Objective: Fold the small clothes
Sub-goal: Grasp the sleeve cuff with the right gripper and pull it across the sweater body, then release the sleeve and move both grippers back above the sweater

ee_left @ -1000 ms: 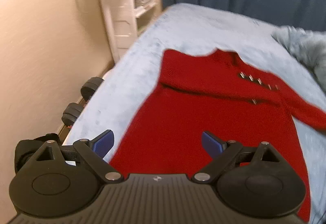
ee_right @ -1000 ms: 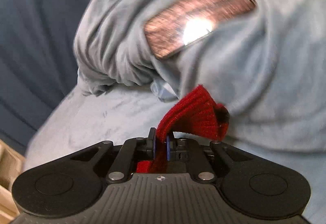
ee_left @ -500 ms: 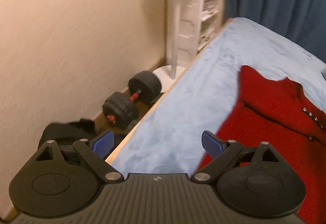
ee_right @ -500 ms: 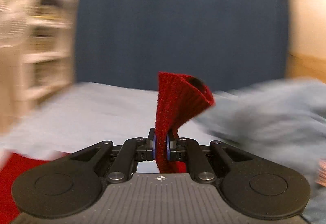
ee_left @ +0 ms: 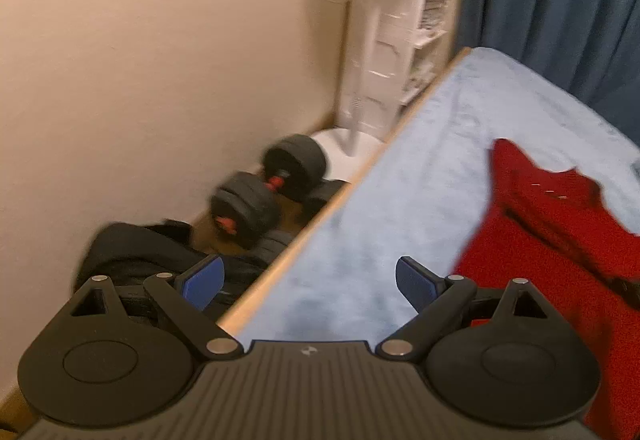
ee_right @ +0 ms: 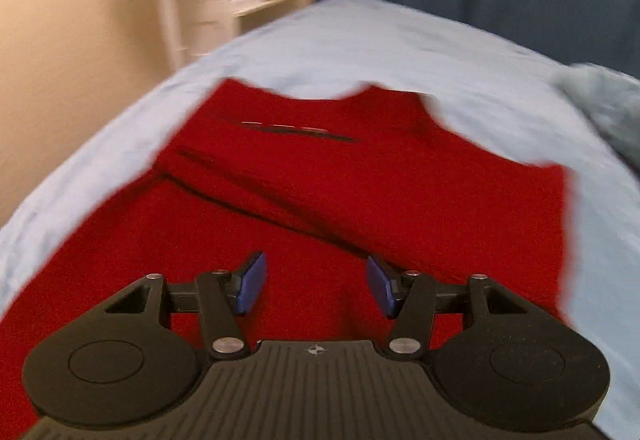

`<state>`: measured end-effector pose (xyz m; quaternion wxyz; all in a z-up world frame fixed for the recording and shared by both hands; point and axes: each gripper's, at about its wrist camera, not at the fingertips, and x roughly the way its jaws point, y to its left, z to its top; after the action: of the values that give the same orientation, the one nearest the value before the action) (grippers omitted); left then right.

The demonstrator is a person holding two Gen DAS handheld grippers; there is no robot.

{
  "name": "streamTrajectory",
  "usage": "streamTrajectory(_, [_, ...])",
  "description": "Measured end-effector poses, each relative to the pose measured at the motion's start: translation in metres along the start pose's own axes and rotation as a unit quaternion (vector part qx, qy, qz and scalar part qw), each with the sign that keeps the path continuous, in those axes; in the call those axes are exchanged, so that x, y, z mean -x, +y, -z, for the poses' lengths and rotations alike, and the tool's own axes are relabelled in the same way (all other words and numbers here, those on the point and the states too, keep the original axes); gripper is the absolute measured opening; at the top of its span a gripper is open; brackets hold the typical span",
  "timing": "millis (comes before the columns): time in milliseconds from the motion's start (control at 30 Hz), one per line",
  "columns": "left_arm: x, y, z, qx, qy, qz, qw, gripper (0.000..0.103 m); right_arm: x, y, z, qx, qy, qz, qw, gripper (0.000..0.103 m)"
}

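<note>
A small red knitted cardigan [ee_right: 320, 192] lies flat on a light blue bed cover [ee_right: 360, 36], both sleeves folded across its front. My right gripper [ee_right: 314, 286] is open and empty, hovering above the cardigan's lower middle. My left gripper [ee_left: 310, 282] is open and empty over the bed's left edge, with the cardigan [ee_left: 560, 240] to its right. Small metal buttons show near the collar.
A wall runs along the left of the bed. On the floor beside it lie a black dumbbell [ee_left: 268, 192] and a dark bag [ee_left: 132, 252]. A white shelf unit and fan [ee_left: 404, 20] stand at the corner. A grey-blue blanket [ee_right: 604, 100] lies at the right. Dark blue curtains hang behind.
My right gripper let go of the red sleeve, opened, and swung left over the cardigan; the sleeve now lies across the front. My left gripper swung left toward the bed edge.
</note>
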<state>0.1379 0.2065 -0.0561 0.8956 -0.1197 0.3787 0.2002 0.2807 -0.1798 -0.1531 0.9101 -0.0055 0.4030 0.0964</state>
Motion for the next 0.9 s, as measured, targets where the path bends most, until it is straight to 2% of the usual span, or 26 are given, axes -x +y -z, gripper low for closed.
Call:
streamTrajectory(100, [0.01,-0.016,0.001,-0.006,0.002,0.036,0.9993,0.095,0.057,-0.029,0.028,-0.053,-0.007,0.032,0.998,0.058])
streamTrajectory(200, [0.028,-0.036,0.005,-0.043,-0.008,0.058,0.9974,0.095,0.132,-0.029,0.064,-0.092,-0.032,0.051,0.994,0.062])
streamTrajectory(267, [0.045,-0.047,0.013,-0.07,-0.008,0.08,0.9943,0.095,0.165,-0.019,0.084,-0.09,-0.048,0.061,0.993,0.072])
streamTrajectory(400, [0.077,-0.064,0.037,-0.108,-0.009,0.12,0.9869,0.095,0.229,0.008,0.121,-0.063,-0.07,0.064,0.994,0.073])
streamTrajectory(433, [0.088,-0.067,0.045,-0.119,-0.012,0.128,0.9845,0.097,0.244,0.015,0.13,-0.061,-0.073,0.062,0.994,0.074])
streamTrajectory(467, [0.096,-0.07,0.053,-0.129,-0.014,0.134,0.9824,0.103,0.261,0.02,0.137,-0.062,-0.075,0.058,0.994,0.074])
streamTrajectory(533, [0.114,-0.073,0.07,-0.144,-0.023,0.144,0.9788,0.103,0.289,0.029,0.151,-0.063,-0.081,0.052,0.993,0.074])
streamTrajectory(667, [0.138,-0.08,0.101,-0.181,-0.03,0.164,0.9693,0.103,0.32,0.045,0.175,-0.054,-0.095,0.054,0.993,0.074])
streamTrajectory(900, [0.166,-0.082,0.118,-0.187,-0.042,0.18,0.9649,0.103,0.339,0.042,0.184,-0.07,-0.119,0.054,0.989,0.075])
